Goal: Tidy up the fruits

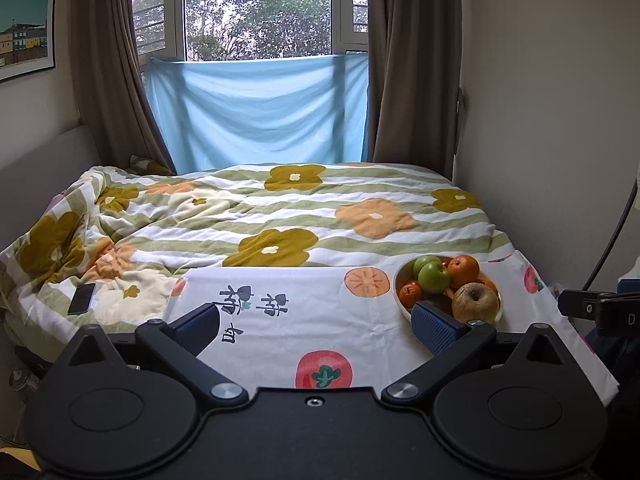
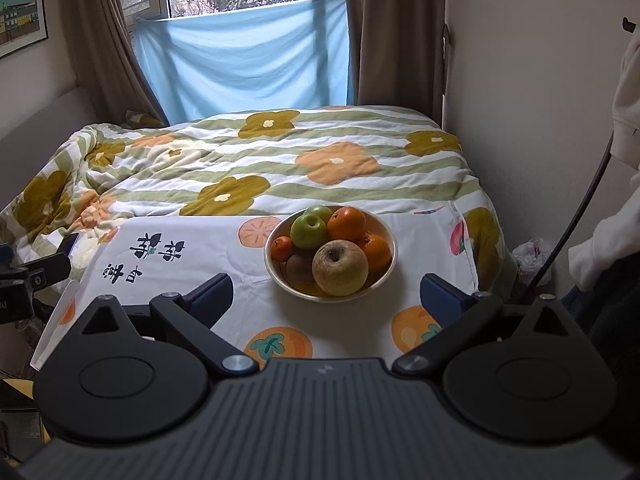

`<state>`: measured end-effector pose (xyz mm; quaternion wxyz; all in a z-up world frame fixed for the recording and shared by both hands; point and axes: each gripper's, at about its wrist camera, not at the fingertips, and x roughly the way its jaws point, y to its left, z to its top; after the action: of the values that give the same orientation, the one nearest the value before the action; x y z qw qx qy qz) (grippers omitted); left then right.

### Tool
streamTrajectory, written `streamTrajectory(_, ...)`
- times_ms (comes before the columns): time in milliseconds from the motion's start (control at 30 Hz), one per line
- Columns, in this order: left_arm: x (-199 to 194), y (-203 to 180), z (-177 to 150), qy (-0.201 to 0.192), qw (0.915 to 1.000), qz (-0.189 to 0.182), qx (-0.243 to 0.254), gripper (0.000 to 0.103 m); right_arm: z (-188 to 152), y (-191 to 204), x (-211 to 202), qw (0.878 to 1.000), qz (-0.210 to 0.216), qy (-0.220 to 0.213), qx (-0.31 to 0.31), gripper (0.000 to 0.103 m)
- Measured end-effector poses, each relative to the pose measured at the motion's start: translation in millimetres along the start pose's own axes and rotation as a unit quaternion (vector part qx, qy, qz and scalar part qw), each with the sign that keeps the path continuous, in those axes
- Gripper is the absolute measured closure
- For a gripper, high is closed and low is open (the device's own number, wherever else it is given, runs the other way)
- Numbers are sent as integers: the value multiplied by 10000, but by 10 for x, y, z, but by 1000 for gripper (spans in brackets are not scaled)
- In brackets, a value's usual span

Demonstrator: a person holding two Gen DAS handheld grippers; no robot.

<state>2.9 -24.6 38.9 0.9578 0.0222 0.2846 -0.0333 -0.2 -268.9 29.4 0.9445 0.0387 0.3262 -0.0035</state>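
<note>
All the fruit you can see sits heaped in the bowl [image 2: 390, 258]: two green apples [image 2: 308, 231], a large yellowish apple [image 2: 340, 267], oranges [image 2: 346, 223], a small red-orange fruit [image 2: 281, 249] and a brown one half hidden beneath. The bowl stands on the printed cloth [image 2: 224, 256] covering the counter at the foot of the bed [image 2: 280, 160]. No loose fruit shows on the cloth. That fits either a pile waiting to be sorted out or fruit already gathered in. Your right hand-held gripper [image 2: 326, 292] hangs released just before the bowl, jaws spread wide; your left hand-held gripper [image 1: 318, 322] is equally spread, empty, its right finger overlapping the bowl's near rim.
</note>
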Motion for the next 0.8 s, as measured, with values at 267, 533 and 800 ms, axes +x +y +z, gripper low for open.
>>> streamTrajectory(267,-71,9,-78,24,10000,35,8,0,-92,30,-80,10000,-64,39,53,0)
streamTrajectory(533,-99,20,-87,17,10000,48,3,0,-92,17,-102,10000,-57,10,23,0)
streamTrajectory(800,-120,27,-75,-3,10000,92,-10,0,-64,40,-108,10000,-36,-14,-24,0)
